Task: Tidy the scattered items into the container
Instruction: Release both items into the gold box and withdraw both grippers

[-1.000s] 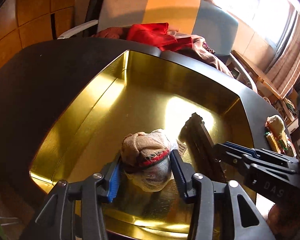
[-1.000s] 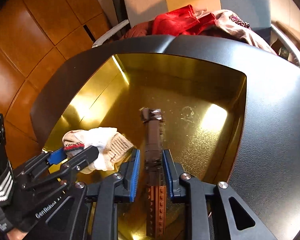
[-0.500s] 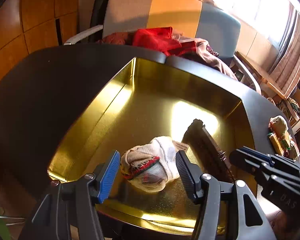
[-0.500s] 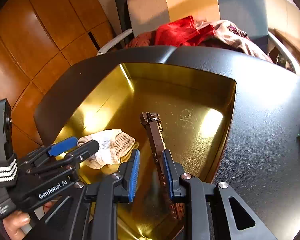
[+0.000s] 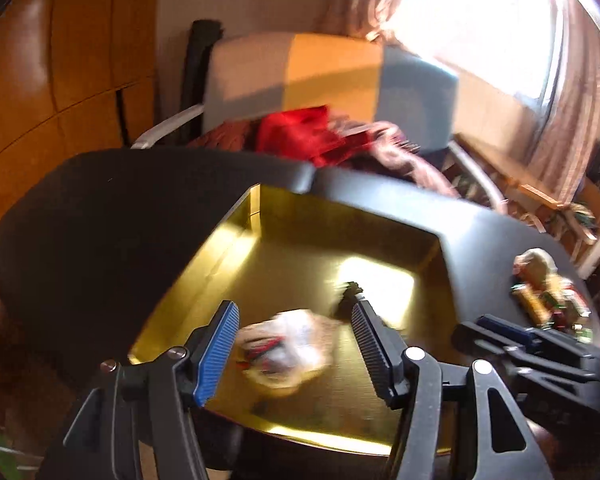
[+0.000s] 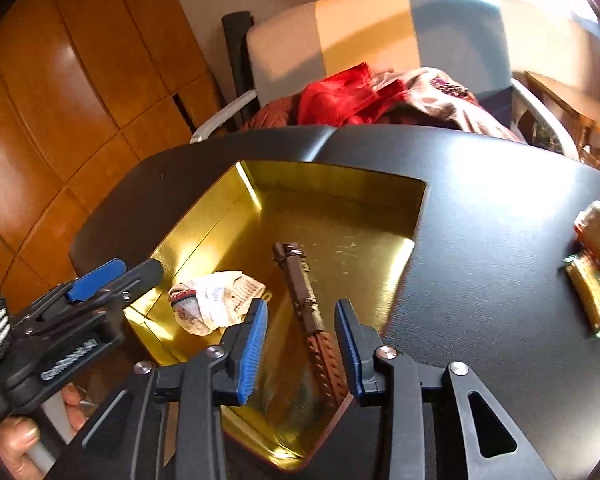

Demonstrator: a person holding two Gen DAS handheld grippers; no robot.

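Observation:
A gold tray [image 5: 220, 256] [image 6: 204, 240] sits on a black table. A balled white glove with a red band [image 5: 284, 348] [image 6: 216, 304] lies in it near the front left. A long brown toy brick piece [image 6: 306, 312] lies beside it, its dark tip showing in the left wrist view [image 5: 350, 294]. My left gripper [image 5: 294, 348] is open above the glove, not touching it. My right gripper [image 6: 300, 340] is open above the brown piece, apart from it. Small scattered items [image 6: 596, 268] [image 5: 544, 292] lie on the table to the right of the tray.
A chair [image 6: 380, 40] with red and pink clothes [image 6: 352, 96] stands behind the table [image 6: 480, 240]. Wooden wall panels [image 6: 80, 100] are on the left. A bright window [image 5: 480, 20] is at the back right.
Both grippers opened and pulled back and up from the tray. The glove and the brown piece were let go and now lie in the tray.

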